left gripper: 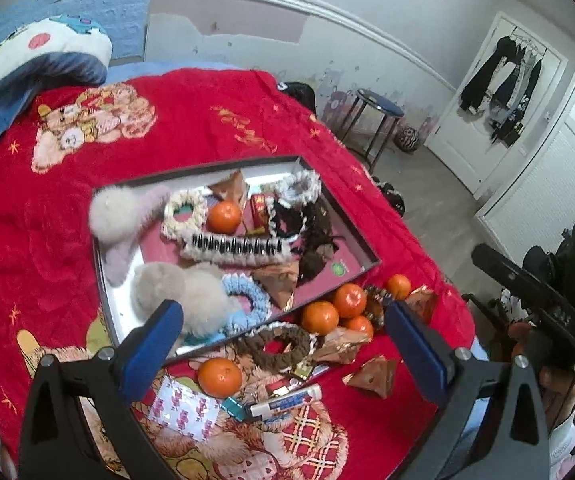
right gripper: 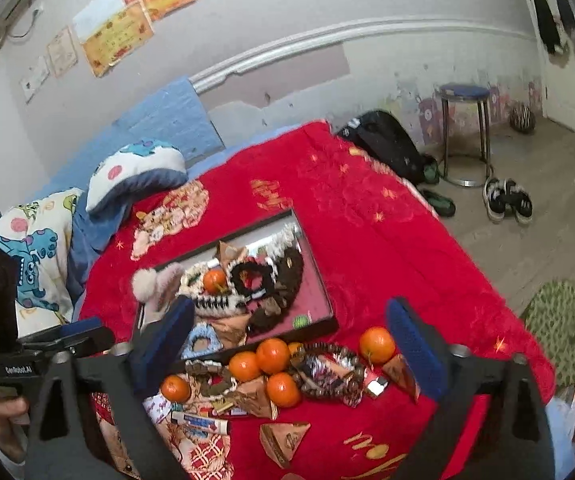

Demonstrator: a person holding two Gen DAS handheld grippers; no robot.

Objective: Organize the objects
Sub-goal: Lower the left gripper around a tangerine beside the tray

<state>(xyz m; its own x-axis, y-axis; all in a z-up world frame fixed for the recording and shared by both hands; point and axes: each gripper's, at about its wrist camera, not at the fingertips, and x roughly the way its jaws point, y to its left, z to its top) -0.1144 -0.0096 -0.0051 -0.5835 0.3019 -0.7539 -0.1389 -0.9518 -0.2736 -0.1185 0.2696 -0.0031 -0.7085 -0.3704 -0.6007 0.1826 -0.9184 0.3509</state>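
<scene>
Each gripper is built of black angular arms with silver screw heads, tipped by blue textured pads. The left gripper (left gripper: 283,320) and right gripper (right gripper: 287,328) are alike. White lettering is printed on a black handle at lower left of the right wrist view.

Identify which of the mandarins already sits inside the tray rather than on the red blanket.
The mandarin beside the cream scrunchie near the tray's far end. Every other mandarin lies loose on the blanket, outside the tray's near edge.

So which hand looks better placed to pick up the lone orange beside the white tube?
The left. The left gripper is open and the lone orange lies just ahead between its fingers. In the right gripper's view, that orange sits off toward its left finger.
</scene>
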